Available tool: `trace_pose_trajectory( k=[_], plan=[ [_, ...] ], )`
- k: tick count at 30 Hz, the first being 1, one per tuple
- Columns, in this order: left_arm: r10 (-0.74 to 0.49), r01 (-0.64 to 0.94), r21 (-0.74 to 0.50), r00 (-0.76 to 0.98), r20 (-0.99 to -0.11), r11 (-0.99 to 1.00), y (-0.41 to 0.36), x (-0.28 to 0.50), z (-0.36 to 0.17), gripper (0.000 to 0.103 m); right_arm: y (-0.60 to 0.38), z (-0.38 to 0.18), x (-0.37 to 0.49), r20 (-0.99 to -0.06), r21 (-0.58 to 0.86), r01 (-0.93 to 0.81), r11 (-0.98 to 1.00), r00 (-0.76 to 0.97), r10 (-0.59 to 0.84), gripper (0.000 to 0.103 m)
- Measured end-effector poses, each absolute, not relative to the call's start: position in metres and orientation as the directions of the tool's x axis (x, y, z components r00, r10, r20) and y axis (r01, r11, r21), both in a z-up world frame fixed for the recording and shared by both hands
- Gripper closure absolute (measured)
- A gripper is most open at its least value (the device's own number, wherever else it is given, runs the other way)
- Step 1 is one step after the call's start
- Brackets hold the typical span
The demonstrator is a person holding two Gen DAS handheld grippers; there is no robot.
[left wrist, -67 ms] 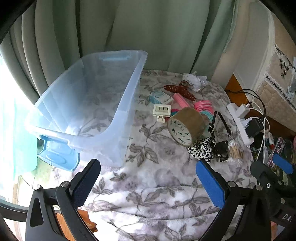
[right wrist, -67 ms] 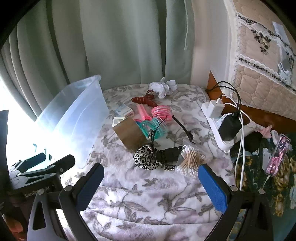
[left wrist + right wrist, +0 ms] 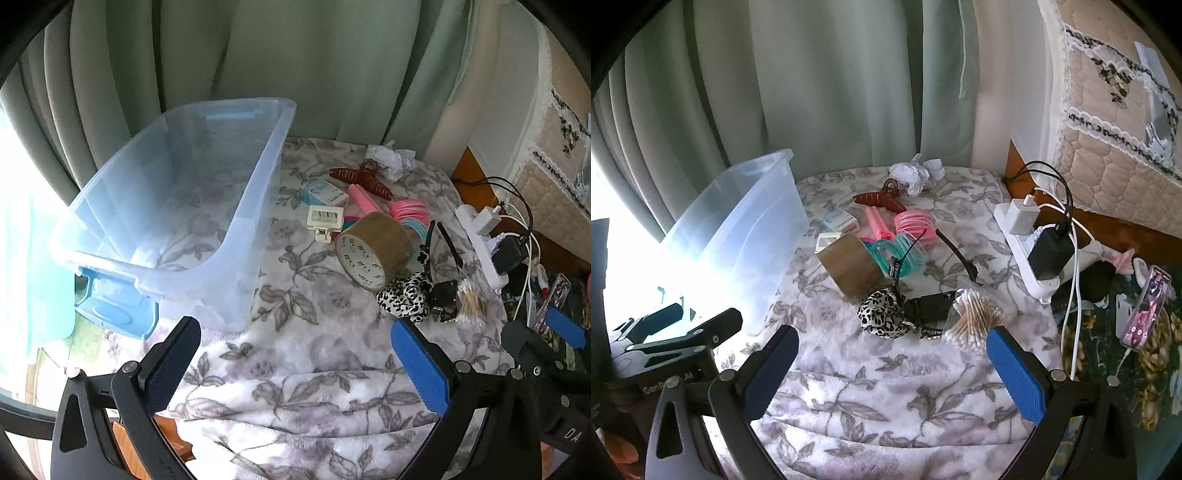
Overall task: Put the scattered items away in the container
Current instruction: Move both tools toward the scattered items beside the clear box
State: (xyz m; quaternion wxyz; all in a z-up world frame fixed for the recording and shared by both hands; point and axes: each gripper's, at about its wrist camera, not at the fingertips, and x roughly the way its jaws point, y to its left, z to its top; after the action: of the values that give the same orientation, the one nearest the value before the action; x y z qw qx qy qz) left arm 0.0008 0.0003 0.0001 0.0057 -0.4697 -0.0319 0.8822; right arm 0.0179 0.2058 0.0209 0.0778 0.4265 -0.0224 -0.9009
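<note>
Both tongs, left tongs and right tongs, gape wide over fuzzy floral blanket; translucent plastic bin empty.

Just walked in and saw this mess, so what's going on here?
A person holds two handheld grippers above a floral blanket. Both the left gripper and right gripper are open and hold nothing. The clear bin looks empty. The tape roll, leopard scrunchie and cotton swabs lie scattered beside it.

Bare floral blanket lies open ahead; the clutter pile (tape roll, clips, swabs) and the bin flank it.
</note>
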Motion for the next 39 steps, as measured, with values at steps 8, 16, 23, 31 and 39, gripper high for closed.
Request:
trace_pose_trajectory(
  k=[8,16,23,31,39],
  plan=[
    [0.073,0.015,-0.097,-0.549,-0.833,-0.995,-0.001,-0.003,-0.002,0.000,0.208,0.017,0.014,-0.757,0.176,0.123,-0.977,-0.618,-0.214,0.000],
    [0.108,-0.031,-0.111,-0.591,-0.800,-0.993,0.006,0.003,0.003,0.000,0.212,0.016,0.012,-0.739,0.238,0.127,-0.963,-0.620,-0.265,0.000],
    [0.119,-0.041,-0.121,-0.634,-0.764,-0.992,0.005,0.004,0.011,0.000,0.210,0.017,0.012,-0.727,0.241,0.148,-0.959,-0.627,-0.280,0.000],
    [0.096,-0.033,-0.097,-0.641,-0.762,-0.995,0.009,0.006,0.009,0.000,0.205,0.019,0.014,-0.720,0.240,0.183,-0.953,-0.625,-0.301,0.000],
    [0.090,-0.047,-0.078,-0.638,-0.765,-0.996,0.014,0.008,0.009,0.000,0.204,0.018,0.014,-0.727,0.234,0.191,-0.953,-0.616,-0.302,0.000]
  ],
)
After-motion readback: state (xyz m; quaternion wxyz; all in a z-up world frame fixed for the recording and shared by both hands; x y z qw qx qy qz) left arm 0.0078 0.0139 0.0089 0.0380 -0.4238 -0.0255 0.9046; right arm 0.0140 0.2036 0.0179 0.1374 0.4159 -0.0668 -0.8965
